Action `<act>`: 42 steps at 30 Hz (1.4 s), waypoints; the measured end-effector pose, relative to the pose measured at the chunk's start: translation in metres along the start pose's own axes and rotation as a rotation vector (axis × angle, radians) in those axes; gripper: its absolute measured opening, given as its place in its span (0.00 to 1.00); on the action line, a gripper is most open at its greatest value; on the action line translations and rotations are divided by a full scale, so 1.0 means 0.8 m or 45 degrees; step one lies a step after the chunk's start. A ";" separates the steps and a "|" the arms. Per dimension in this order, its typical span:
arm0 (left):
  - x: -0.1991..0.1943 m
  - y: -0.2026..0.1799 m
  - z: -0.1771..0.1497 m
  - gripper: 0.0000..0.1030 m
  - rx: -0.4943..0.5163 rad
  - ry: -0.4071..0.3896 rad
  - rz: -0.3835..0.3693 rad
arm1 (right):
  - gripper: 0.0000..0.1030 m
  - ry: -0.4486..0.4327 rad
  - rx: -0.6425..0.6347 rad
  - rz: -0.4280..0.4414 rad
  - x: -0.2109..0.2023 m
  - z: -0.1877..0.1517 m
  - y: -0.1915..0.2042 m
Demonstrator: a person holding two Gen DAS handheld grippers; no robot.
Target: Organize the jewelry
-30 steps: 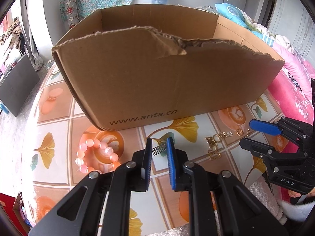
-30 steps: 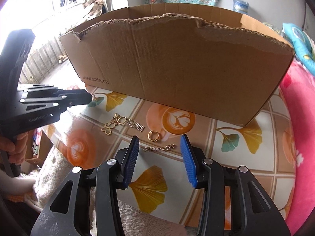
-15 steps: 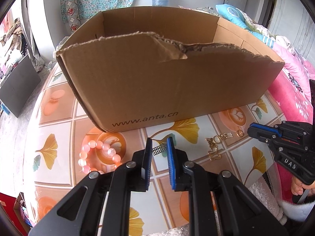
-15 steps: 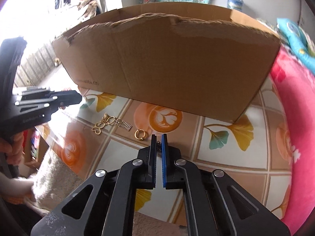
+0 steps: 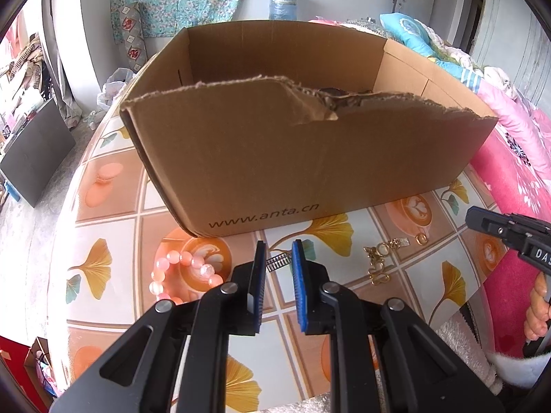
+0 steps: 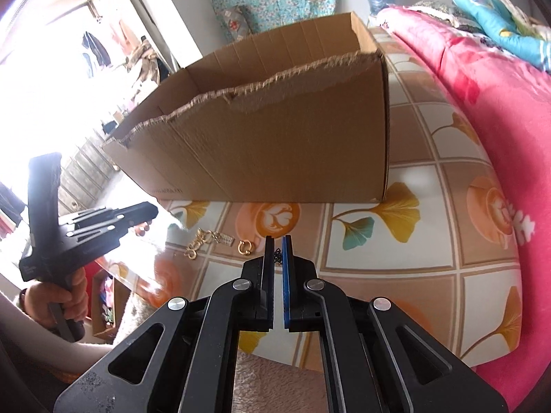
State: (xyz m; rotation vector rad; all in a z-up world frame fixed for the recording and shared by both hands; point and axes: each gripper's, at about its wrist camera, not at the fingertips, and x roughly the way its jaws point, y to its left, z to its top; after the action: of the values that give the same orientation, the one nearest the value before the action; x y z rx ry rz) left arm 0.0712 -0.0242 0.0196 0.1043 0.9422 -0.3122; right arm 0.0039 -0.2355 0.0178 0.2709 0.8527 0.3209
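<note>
An open cardboard box (image 5: 310, 158) stands on the tiled table; it also shows in the right wrist view (image 6: 275, 144). My left gripper (image 5: 279, 268) is partly open, held above a small dark comb-like clip (image 5: 277, 262). A pink bead bracelet (image 5: 179, 272) lies to its left. Gold earrings and charms (image 5: 382, 261) and a gold ring (image 5: 420, 239) lie to the right. My right gripper (image 6: 278, 258) is shut on a thin chain (image 6: 277, 256), raised above the table. The gold pieces (image 6: 206, 241) and the ring (image 6: 245, 247) lie left of it.
A pink floral quilt (image 6: 489, 110) runs along the table's right side. A fluffy white cloth (image 5: 458, 344) lies at the table's near edge. A water jug (image 5: 283, 2) stands behind the box. A dark panel (image 5: 34, 158) leans on the floor at left.
My right gripper closed on the thin chain and lifted it, swinging toward the box's right end. My left gripper stayed over the dark clip, and its view rose slightly.
</note>
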 end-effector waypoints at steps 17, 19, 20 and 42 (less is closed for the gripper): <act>-0.049 -0.013 0.012 0.14 0.077 -0.112 -0.109 | 0.02 -0.134 -0.029 0.097 -0.040 0.030 0.018; -0.062 -0.015 0.015 0.14 0.084 -0.134 -0.145 | 0.02 -0.147 -0.044 0.113 -0.043 0.035 0.023; -0.068 -0.016 0.017 0.14 0.084 -0.143 -0.162 | 0.02 -0.156 -0.052 0.120 -0.046 0.038 0.025; -0.116 0.010 0.147 0.14 0.072 -0.283 -0.346 | 0.02 -0.100 -0.197 0.272 -0.015 0.181 0.061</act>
State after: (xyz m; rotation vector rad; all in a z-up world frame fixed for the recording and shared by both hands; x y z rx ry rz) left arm 0.1141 -0.0227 0.1635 -0.0080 0.7267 -0.5900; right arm 0.0999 -0.2106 0.1349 0.2293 0.7185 0.5696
